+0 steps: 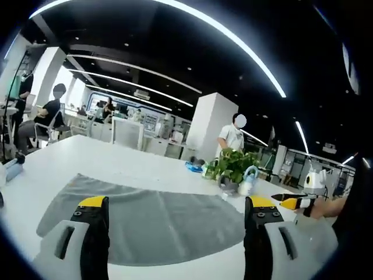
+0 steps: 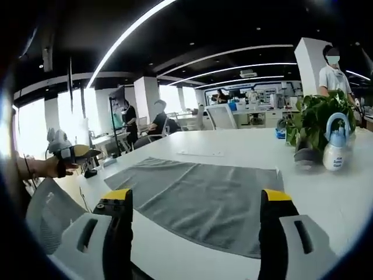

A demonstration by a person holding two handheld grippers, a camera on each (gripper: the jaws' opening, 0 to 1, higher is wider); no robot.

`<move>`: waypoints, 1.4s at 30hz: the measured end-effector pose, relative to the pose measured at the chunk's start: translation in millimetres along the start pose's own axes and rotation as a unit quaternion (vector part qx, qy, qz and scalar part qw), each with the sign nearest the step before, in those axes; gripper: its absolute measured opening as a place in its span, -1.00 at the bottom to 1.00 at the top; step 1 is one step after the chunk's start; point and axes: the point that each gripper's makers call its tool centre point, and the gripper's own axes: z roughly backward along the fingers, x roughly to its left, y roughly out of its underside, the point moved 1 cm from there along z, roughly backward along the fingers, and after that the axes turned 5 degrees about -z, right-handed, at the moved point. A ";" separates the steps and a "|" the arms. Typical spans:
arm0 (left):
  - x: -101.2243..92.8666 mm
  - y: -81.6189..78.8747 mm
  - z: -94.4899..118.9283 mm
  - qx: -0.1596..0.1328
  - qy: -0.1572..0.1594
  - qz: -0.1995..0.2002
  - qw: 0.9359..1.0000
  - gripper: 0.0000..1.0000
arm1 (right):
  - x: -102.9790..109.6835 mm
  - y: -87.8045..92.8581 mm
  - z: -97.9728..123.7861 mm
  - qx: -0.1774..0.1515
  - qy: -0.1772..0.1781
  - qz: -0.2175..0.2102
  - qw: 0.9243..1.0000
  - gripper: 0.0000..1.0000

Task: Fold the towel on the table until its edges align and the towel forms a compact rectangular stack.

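A grey towel lies spread flat on the white table, a single layer with its edges showing. In the left gripper view my left gripper hovers over the towel's near edge, jaws wide apart and open, with nothing between them. My right gripper comes in from the right, held by a hand, just off the towel's right end. In the right gripper view the towel stretches ahead, and my right gripper stands open above its near edge. The left gripper shows at the far left in a hand.
A potted plant and a white spray bottle stand on the table beyond the towel's far right corner, seen again as plant and bottle. A small blue item lies behind them. Several people and chairs are farther back.
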 end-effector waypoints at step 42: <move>8.4 19.6 2.1 0.059 -0.034 -0.071 0.995 0.99 | -17.9 18.5 3.7 0.040 0.047 -0.005 0.998 0.87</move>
